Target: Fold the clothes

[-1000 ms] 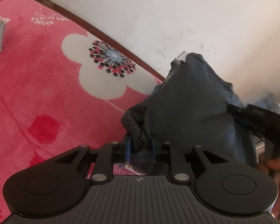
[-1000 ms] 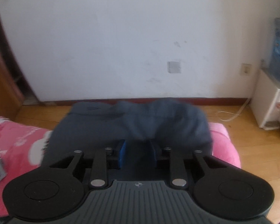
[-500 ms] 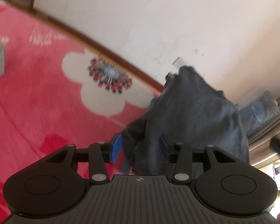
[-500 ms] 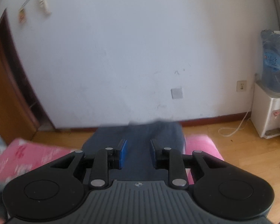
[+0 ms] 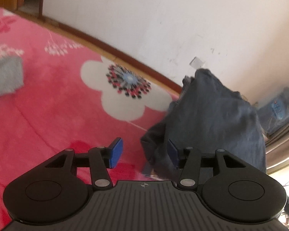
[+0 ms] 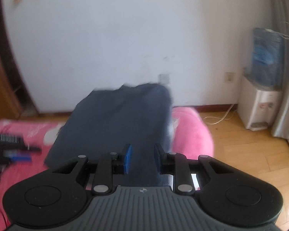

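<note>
Across the left wrist view, the left gripper [image 5: 143,153] hangs above a pink blanket [image 5: 48,115] printed with a white flower [image 5: 125,94]. Its jaws are opening: the blue pads [image 5: 115,153] stand spread, with bare blanket showing in most of the gap. A fold of the dark blue garment [image 5: 212,119] lies against the right-hand pad only and is not pinched. The garment rises as a draped mass toward the upper right of the frame, in front of a white wall [image 5: 183,19]. A grey folded cloth [image 5: 5,79] lies on the blanket at the left edge, well apart from the garment.

Across the right wrist view, the right gripper [image 6: 142,160] pinches the dark blue garment [image 6: 115,121] between its narrowly set pads. The cloth spreads forward from the jaws over the pink blanket [image 6: 190,130]. The left gripper [image 6: 11,150] appears blurred at the left edge, beside the garment. A water dispenser [image 6: 260,104] stands on the wooden floor [image 6: 250,154] at the right.
</note>
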Demonstrator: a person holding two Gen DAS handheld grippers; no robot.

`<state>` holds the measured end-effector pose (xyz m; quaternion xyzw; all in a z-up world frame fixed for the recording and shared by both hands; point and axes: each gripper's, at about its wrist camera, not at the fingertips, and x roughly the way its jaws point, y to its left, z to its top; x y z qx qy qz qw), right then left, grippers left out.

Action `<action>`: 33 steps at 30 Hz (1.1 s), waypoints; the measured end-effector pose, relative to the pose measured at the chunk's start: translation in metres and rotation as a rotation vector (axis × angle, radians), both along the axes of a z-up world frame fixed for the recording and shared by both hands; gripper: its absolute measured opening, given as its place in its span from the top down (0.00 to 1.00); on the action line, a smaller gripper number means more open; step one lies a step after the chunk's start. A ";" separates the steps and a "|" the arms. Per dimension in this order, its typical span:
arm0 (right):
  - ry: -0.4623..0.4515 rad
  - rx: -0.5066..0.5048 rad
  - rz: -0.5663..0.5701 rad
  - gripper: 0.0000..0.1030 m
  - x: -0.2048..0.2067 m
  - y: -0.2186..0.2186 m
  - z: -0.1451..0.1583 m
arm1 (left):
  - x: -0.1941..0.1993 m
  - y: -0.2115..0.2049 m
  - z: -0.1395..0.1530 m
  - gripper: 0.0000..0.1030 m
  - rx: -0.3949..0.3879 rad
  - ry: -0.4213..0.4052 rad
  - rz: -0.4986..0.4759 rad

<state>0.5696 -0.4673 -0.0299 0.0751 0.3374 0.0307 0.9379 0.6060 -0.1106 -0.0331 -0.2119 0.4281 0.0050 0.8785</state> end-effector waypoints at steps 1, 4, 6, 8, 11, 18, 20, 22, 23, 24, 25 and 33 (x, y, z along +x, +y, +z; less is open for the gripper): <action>0.042 -0.021 0.002 0.74 -0.001 0.004 -0.007 | -0.008 0.005 0.006 0.50 -0.001 -0.008 -0.011; 0.106 0.002 -0.058 0.73 -0.020 0.011 -0.015 | -0.046 0.021 0.030 0.45 0.020 -0.065 -0.080; 0.079 0.027 -0.063 0.73 -0.048 0.019 -0.005 | -0.073 0.028 0.045 0.33 0.062 -0.111 -0.138; 0.048 0.019 -0.048 0.72 -0.079 0.033 0.004 | -0.102 0.030 0.061 0.28 0.137 -0.166 -0.212; 0.053 0.009 -0.050 0.71 -0.138 0.058 0.017 | -0.151 0.031 0.085 0.09 0.226 -0.246 -0.307; 0.099 0.064 -0.235 0.50 -0.250 0.108 0.072 | -0.252 0.021 0.144 0.00 0.260 -0.351 -0.448; 0.102 0.065 -0.288 0.20 -0.270 0.118 0.087 | -0.274 0.023 0.154 0.00 0.231 -0.337 -0.431; 0.089 0.062 -0.337 0.07 -0.290 0.128 0.102 | -0.294 0.024 0.161 0.00 0.197 -0.323 -0.416; 0.080 0.054 -0.337 0.04 -0.297 0.133 0.106 | -0.303 0.024 0.162 0.00 0.195 -0.329 -0.400; 0.069 0.044 -0.336 0.04 -0.305 0.137 0.111 | -0.313 0.024 0.163 0.00 0.196 -0.338 -0.383; 0.051 0.023 -0.335 0.03 -0.313 0.142 0.117 | -0.323 0.023 0.164 0.00 0.196 -0.346 -0.366; -0.016 -0.078 -0.300 0.00 -0.373 0.146 0.161 | -0.398 0.010 0.195 0.00 0.289 -0.322 -0.216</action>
